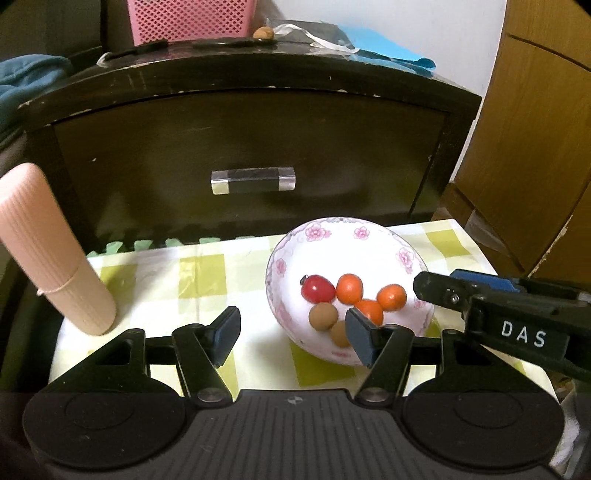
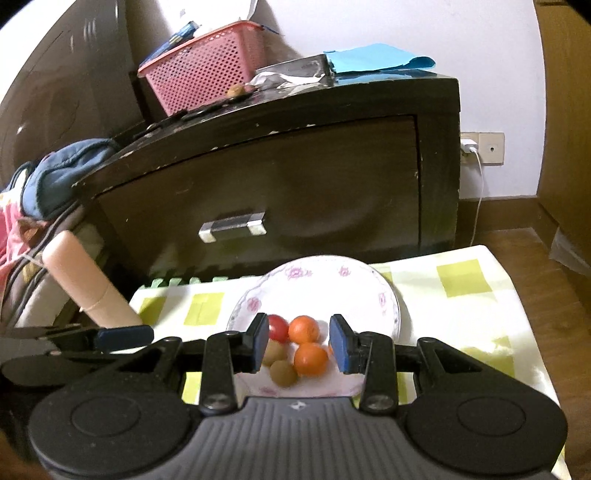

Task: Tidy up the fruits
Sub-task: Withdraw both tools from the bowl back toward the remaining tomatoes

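A white bowl [image 1: 343, 242] [image 2: 317, 286] with pink flowers stands on a small table with a green-checked cloth [image 1: 207, 273] [image 2: 461, 282]. In it lie a red fruit [image 1: 317, 288] [image 2: 277, 328], three small oranges [image 1: 349, 288] [image 2: 303, 328] and two brown fruits [image 1: 323, 316] [image 2: 283, 373]. My left gripper [image 1: 293, 336] [image 2: 110, 338] hovers open over the bowl's left rim, nothing between its pads. My right gripper [image 2: 301, 343] [image 1: 439, 286] hangs above the bowl from the right, jaws narrowly apart. The fruits seen through its gap lie in the bowl below.
A ribbed pink cylinder [image 1: 55, 251] [image 2: 88, 280] leans at the table's left edge. Behind the table stands a dark nightstand with a drawer handle [image 1: 253, 181] [image 2: 232, 225]. On top sit a pink basket [image 1: 184, 18] [image 2: 207, 70] and a small brown nut [image 1: 263, 33].
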Motion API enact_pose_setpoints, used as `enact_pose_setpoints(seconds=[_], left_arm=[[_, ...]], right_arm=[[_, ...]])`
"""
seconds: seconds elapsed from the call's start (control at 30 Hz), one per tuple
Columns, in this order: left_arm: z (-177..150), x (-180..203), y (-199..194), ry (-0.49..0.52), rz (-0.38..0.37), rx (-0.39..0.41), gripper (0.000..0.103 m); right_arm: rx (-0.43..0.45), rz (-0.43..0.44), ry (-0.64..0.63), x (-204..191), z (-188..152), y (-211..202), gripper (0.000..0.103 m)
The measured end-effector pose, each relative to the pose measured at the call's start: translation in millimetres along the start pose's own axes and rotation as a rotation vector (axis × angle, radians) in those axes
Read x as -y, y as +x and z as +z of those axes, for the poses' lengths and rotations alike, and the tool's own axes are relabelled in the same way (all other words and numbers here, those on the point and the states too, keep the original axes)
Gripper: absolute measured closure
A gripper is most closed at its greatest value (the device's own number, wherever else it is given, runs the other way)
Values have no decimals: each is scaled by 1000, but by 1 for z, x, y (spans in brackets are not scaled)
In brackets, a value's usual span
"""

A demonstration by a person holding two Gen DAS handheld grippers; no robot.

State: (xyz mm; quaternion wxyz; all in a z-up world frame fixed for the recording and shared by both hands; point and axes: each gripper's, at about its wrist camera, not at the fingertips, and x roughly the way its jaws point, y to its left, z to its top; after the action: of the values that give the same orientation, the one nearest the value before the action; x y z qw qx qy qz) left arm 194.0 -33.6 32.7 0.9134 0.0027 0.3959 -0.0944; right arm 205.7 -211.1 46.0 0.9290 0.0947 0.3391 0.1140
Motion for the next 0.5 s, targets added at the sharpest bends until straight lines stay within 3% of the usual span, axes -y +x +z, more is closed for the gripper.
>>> enact_pose_setpoints(seconds=[0.5], left_arm=[[-20,0,-25,0,-6,-2,33]], right_arm=[[-36,5,3,-14,-24,-25,68]])
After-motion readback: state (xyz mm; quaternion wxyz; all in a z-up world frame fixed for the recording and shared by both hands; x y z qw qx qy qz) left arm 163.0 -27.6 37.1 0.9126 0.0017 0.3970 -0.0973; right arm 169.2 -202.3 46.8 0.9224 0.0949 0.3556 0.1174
